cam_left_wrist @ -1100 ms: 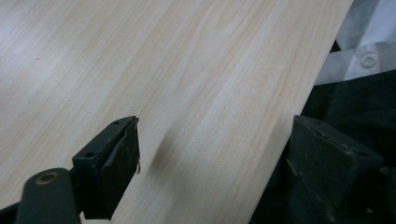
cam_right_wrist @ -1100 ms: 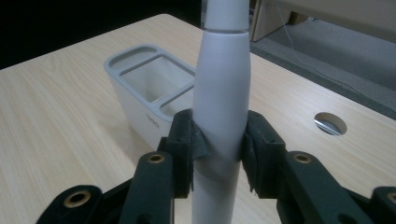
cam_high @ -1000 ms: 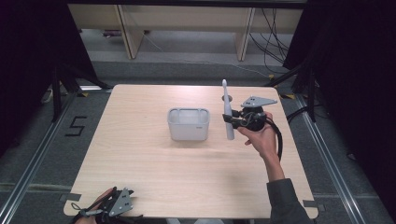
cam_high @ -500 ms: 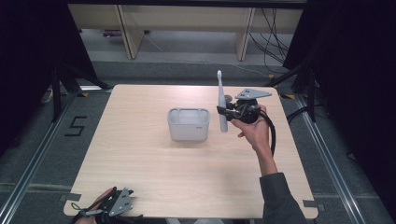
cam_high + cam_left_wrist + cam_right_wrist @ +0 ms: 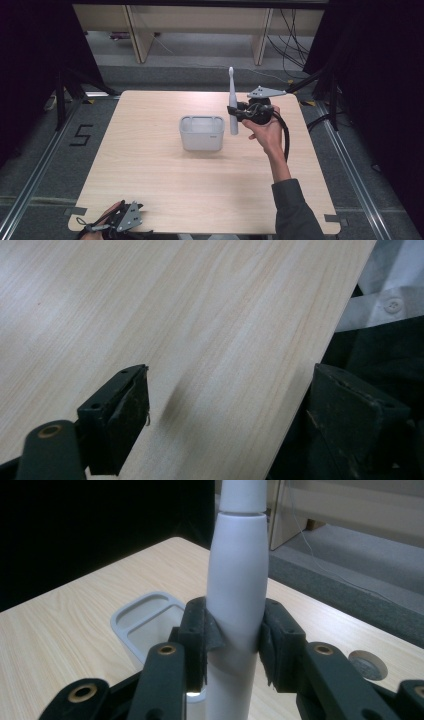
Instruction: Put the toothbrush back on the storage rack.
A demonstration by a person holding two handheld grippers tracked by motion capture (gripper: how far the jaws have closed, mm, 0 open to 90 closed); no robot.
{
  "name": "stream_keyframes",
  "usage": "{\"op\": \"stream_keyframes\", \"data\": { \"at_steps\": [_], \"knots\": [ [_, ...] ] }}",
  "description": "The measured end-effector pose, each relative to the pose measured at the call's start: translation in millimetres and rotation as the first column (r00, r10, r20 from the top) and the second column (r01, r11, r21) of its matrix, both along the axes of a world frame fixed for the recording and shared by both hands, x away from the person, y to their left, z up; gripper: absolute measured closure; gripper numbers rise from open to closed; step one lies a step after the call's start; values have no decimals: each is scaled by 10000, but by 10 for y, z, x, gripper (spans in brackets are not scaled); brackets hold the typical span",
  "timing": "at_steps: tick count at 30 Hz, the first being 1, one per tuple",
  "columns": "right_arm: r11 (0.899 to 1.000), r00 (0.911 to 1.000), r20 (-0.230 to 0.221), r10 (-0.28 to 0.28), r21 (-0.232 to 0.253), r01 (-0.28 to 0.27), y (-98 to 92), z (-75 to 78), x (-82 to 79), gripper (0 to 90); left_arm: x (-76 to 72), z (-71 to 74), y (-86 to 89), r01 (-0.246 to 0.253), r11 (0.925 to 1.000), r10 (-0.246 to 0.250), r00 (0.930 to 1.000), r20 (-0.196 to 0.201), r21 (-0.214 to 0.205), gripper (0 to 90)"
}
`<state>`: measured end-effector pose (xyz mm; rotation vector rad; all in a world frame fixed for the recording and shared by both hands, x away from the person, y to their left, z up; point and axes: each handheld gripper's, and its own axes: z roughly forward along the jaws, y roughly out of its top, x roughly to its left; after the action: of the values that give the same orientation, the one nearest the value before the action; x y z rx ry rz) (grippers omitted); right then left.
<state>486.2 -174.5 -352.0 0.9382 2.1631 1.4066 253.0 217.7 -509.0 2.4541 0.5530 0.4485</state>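
A white electric toothbrush (image 5: 232,102) stands upright in the air, brush head up, just right of a grey two-compartment holder (image 5: 201,132) on the wooden table (image 5: 160,190). My right gripper (image 5: 237,113) is shut on its handle; in the right gripper view both pads press the thick white toothbrush body (image 5: 235,600), and the holder (image 5: 145,617) lies behind and below it. My left gripper (image 5: 120,220) rests at the table's near left edge, and in the left gripper view its jaws stand wide open over the bare table edge (image 5: 300,390) with nothing between them.
Pale shelving legs (image 5: 137,37) and cables stand on the grey floor beyond the table's far edge. A round grommet hole (image 5: 367,665) sits in the tabletop near the far right. Dark curtains flank both sides.
My right gripper has carried the toothbrush left toward the holder and lifted it a little. The left gripper has stayed put.
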Motion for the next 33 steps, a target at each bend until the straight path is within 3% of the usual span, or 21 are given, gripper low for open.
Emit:
{"op": "stream_keyframes", "data": {
  "at_steps": [2, 3, 12, 13, 15, 16, 22, 24, 26, 27, 30, 33],
  "knots": [
    [10000, 9997, 214, -78, -19, 79, 13, 20, 19, 667, -1, 4, 0, 14, 10000, -14, 10000, 6, -14, 162],
    [9999, 10000, 26, 34, 141, -35, 40, 35, 16, 667, -1, 5, 1, 33, 10000, -33, 10000, 5, -15, 163],
    [9997, 9997, 197, 143, 170, -147, 189, 160, 54, 667, -1, 6, 4, 19, 10000, -19, 10000, 7, 2, 162],
    [9998, 9994, 320, 164, 91, -167, 204, 175, 68, 667, 5, 31, 12, 185, 9997, -180, 9994, -293, 154, 162],
    [9999, 9997, 239, 79, 124, -82, 241, 193, 67, 667, -4, 11, 4, 52, 10000, -52, 10000, -7, -18, 162],
    [9998, 9995, 260, 163, 84, -166, 250, 196, 77, 667, 5, 28, 11, 169, 9998, -165, 9995, -279, 144, 162],
    [9998, 9998, 160, 93, 172, -96, 337, 187, 108, 667, 3, 14, 7, 79, 10000, -79, 9999, -67, 58, 162],
    [9999, 9993, 365, 96, 84, -99, 349, 178, 136, 667, -2, 12, 6, 70, 10000, -70, 10000, -27, 11, 162],
    [9997, 10000, 92, 38, 237, -40, 377, 165, 137, 667, -5, 13, 5, 81, 10000, -81, 10000, 17, 27, 162],
    [9997, 9998, 213, 46, 237, -51, 383, 156, 153, 667, -6, 9, 4, 60, 10000, -60, 10000, 1, -13, 162],
    [9995, 10000, -14, 28, 324, -28, 409, 124, 168, 667, -2, 16, 7, 84, 10000, -84, 10000, 36, 42, 162],
    [9997, 9996, 233, 149, 200, -154, 428, 92, 209, 667, -3, 13, 8, 62, 10000, -63, 10000, 34, 18, 162]
  ]
}}
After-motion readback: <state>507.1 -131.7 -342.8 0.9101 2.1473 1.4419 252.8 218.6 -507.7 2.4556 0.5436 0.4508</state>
